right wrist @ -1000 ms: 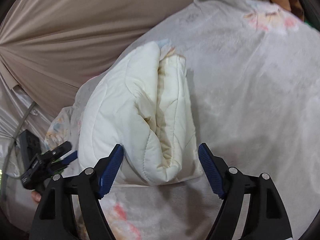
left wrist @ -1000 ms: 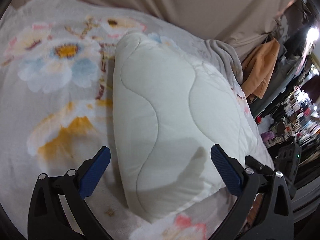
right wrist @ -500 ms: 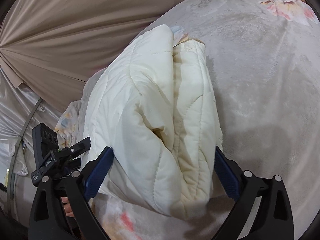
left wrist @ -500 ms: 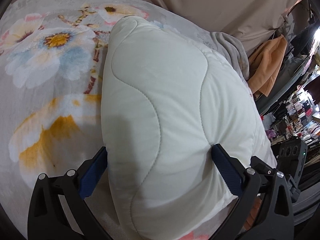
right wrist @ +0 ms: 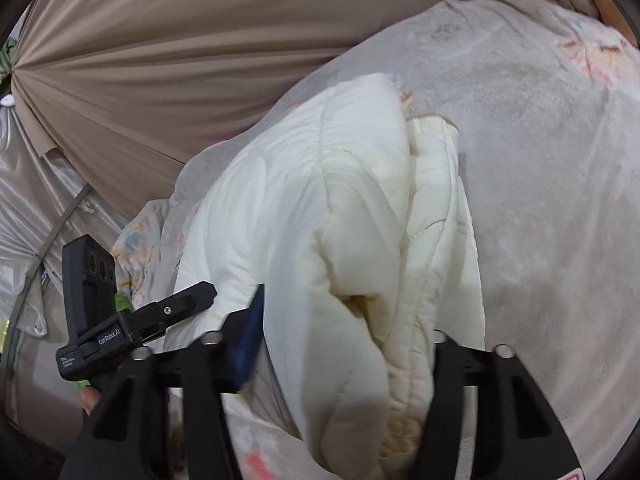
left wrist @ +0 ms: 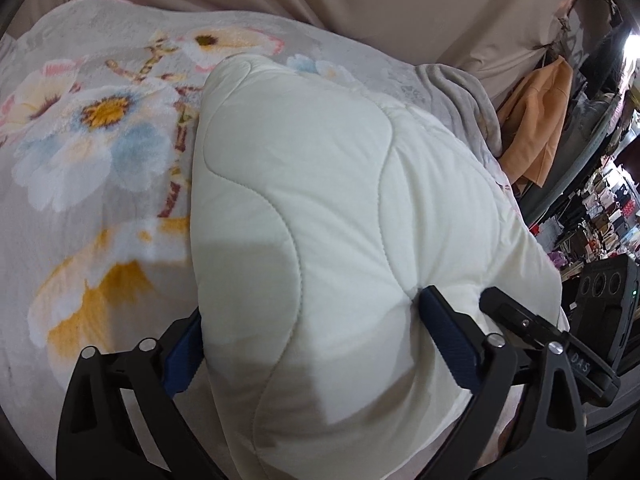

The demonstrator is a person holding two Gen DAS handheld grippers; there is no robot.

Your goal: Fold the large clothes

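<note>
A thick white quilted garment (left wrist: 320, 208), folded into a bundle, lies on a floral fleece blanket (left wrist: 88, 168). My left gripper (left wrist: 310, 334) is shut on the bundle's near end, its blue pads pressed into both sides. In the right wrist view the bundle (right wrist: 332, 232) shows its layered folded edge. My right gripper (right wrist: 340, 344) is shut on its near end, with the right pad hidden behind the fabric. The left gripper (right wrist: 132, 320) shows at the lower left of that view.
A beige curtain (right wrist: 180, 60) hangs behind the bed. An orange garment (left wrist: 536, 120) hangs at the right, past the blanket's rumpled grey edge (left wrist: 464, 92). Cluttered shelves (left wrist: 608, 216) and a black device (left wrist: 608, 280) stand further right.
Both grippers moved forward around the bundle's near end and closed on it. The jaws were open and apart from it one second ago.
</note>
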